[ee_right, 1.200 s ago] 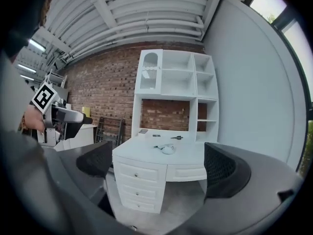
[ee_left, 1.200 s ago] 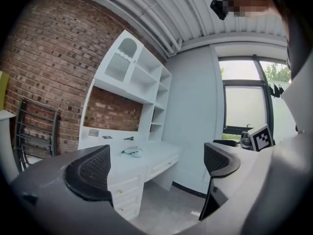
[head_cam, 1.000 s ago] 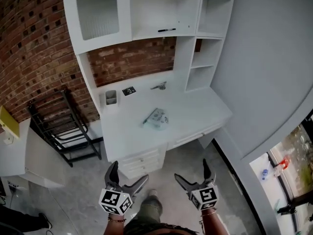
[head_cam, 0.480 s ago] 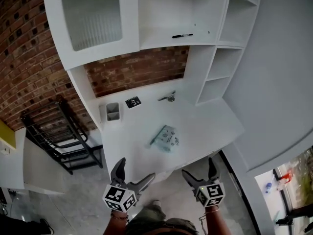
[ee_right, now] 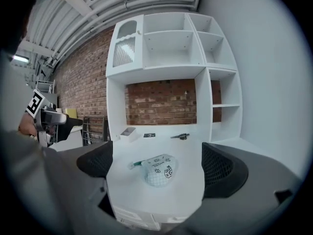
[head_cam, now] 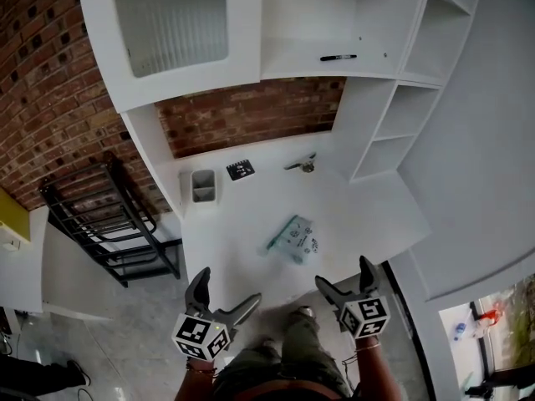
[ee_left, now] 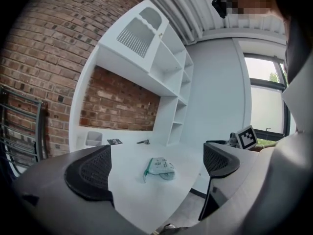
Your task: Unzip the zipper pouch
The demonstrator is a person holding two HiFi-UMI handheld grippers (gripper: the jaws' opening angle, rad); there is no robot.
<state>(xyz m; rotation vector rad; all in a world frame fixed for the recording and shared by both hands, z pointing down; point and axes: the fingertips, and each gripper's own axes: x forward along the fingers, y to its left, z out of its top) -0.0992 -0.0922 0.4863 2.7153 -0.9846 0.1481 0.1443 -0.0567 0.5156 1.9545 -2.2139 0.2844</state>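
Showing a pale mesh zipper pouch (head_cam: 294, 239) lying flat near the middle of a white desk (head_cam: 368, 215), green zipper edge along its left side. Bearing small dark printed motifs on its face, too small to read. Touching neither tool.

Farther back on the desk, near the brick wall (head_cam: 50, 98): a small white holder (head_cam: 203, 185), a black marker card (head_cam: 241, 170) with an unreadable pattern, and a small metal item (head_cam: 303, 164). Above, on a shelf of the hutch, a black pen (head_cam: 338, 58).

Held short of the desk's front edge, left gripper (head_cam: 229, 286) and right gripper (head_cam: 343, 272), each with jaws spread wide and grasping nothing. Seen through each gap, the pouch, well apart from the pads.
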